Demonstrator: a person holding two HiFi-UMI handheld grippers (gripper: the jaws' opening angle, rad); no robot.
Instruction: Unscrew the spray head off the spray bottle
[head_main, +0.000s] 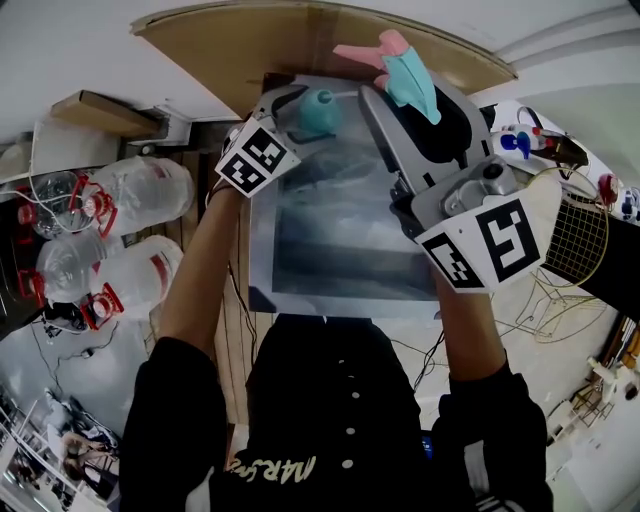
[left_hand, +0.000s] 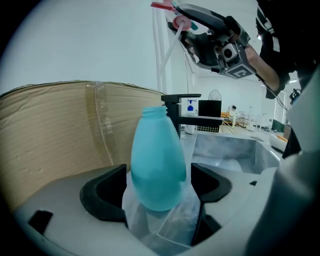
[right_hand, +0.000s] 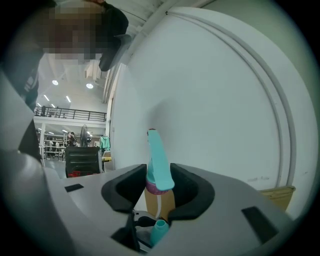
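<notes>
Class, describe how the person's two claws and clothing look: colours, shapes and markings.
The left claw and right claw each have a light grey moulded body ending in two black notched pads. The left cube and right cube are white with black square markers. The person wears a black top with black sleeves, small pale buttons and pale lettering.

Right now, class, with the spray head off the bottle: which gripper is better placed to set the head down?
Right, most likely. The right gripper is shut on the spray head, raised above the grey surface. The left gripper stands open around the bottle, its pads not pressing it.
</notes>
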